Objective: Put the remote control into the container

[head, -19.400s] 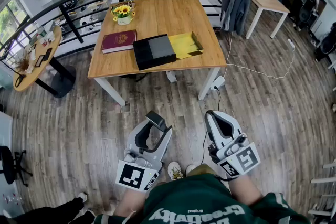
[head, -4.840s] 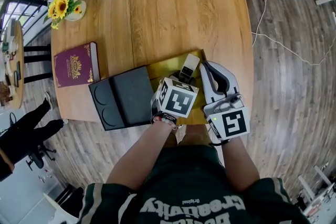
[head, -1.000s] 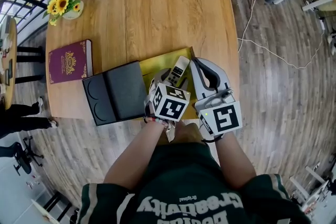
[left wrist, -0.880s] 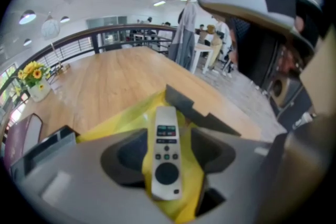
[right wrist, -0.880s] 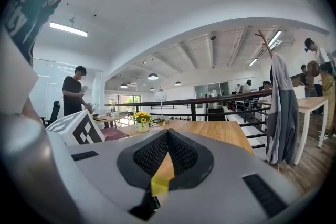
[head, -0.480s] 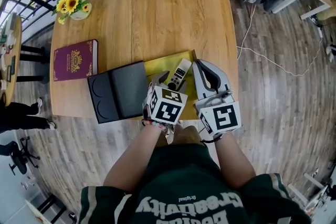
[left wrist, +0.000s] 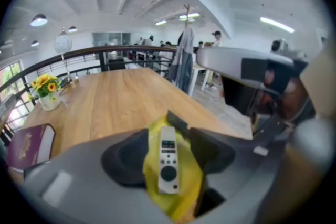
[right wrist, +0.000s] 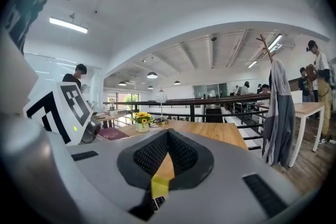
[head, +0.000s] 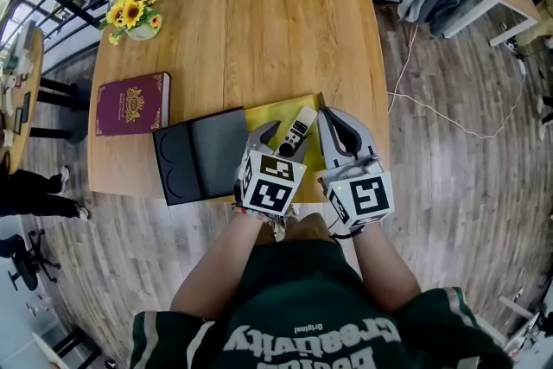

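left claw (left wrist: 168, 136) astride remote (left wrist: 168, 165) in container (left wrist: 150, 178) | right claw (right wrist: 168, 135) pinched together

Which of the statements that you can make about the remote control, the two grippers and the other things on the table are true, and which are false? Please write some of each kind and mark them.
1. The remote control lies on the yellow tray. True.
2. The left gripper is clamped on the remote control. False: its jaws stand apart, one on each side of the remote, with a gap on both sides.
3. In the head view the red book lies to the right of the black box. False: it lies to the left of it.
4. The right gripper has its jaw tips together and holds nothing. True.
5. The sunflowers stand on the yellow tray. False: they stand near the far left corner of the table.
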Tool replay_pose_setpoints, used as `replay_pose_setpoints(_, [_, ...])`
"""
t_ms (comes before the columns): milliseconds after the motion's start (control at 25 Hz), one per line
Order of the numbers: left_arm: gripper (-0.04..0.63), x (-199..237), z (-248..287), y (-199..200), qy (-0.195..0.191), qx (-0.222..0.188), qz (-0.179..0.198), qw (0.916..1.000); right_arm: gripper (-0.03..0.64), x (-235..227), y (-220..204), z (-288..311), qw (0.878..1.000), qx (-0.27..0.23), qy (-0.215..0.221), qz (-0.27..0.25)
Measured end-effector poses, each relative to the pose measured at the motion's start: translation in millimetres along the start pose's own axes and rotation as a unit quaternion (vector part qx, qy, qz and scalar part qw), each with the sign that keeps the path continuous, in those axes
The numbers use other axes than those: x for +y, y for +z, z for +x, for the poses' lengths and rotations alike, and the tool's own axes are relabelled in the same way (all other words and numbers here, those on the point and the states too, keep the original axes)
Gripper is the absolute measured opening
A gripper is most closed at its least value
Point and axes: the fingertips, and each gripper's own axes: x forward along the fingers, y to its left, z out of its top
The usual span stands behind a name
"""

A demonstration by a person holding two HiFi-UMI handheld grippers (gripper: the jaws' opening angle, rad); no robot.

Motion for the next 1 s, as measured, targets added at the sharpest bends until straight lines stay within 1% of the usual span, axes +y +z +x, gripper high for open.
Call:
replay_pose_setpoints(200, [0.245,0,-16,15,0.0,-0.026,0.009,0.9996,0.017,5,10,-3,1.0,-0.005,0.003,-0.001])
replay_pose_setpoints(480, [0.245,-3,-46,35,-0.001,-0.072,0.019,0.9972,0.017,8,28,-7,1.0,-0.013,0.0,-0.014])
replay_pose_setpoints(640, [0.245,-5,-66,55,-0.003,-0.105,0.038,0.9938,0.017,10,36,-9,1.0,-0.017,0.001,-0.015])
replay_pose_setpoints(800, [0.245,-1,-89,73,-0.002,-0.133,0.042,0.9902,0.017,16,46,-9,1.0,-0.022,0.013,0.008])
replay_pose_setpoints(1000, [0.215,2,-117,90,0.008,-0.184,0.061,0.9811,0.017,25,60,-11,0.999,-0.031,0.019,0.026])
